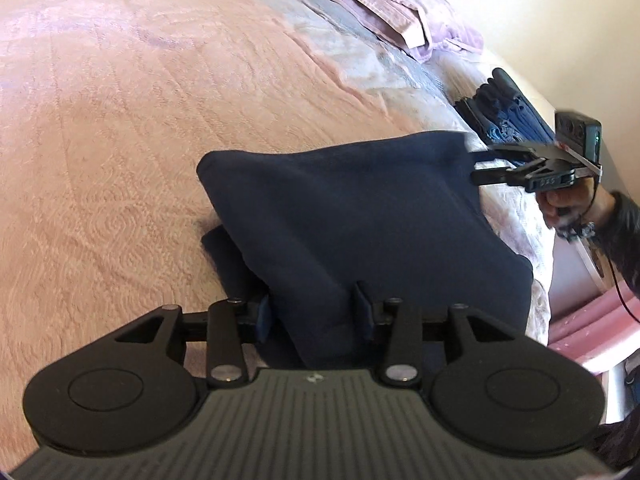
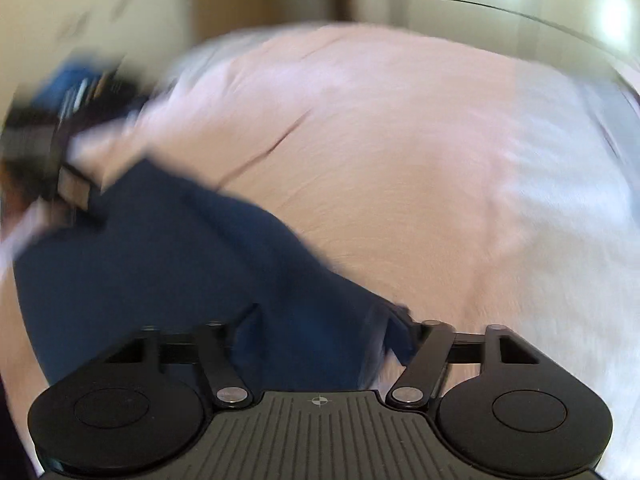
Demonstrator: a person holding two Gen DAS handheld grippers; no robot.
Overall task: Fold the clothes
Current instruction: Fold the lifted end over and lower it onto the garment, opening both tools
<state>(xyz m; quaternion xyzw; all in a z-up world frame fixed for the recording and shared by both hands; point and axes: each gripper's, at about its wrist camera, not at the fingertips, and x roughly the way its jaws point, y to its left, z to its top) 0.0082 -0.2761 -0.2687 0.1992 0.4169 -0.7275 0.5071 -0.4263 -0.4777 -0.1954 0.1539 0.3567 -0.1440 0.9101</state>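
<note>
Pink quilted bedspread (image 1: pixel 160 120) under navy garment (image 1: pixel 360 216).

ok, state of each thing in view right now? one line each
navy garment: folded over, lying on the bed
left gripper: jaws apart, fabric bunched between them
right gripper: open, garment edge between the fingers
pink bedspread: spread flat
blue clothes stack: folded, at bed edge

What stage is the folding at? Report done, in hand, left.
Done: the dark blue garment lies doubled over on the pink bedspread, with a lower layer sticking out at its left edge. In hand: both tools stand open, the left tool straddling a fabric ridge, the right tool at the far corner. Left: possibly another fold, then the stack of folded clothes may take it.
</note>
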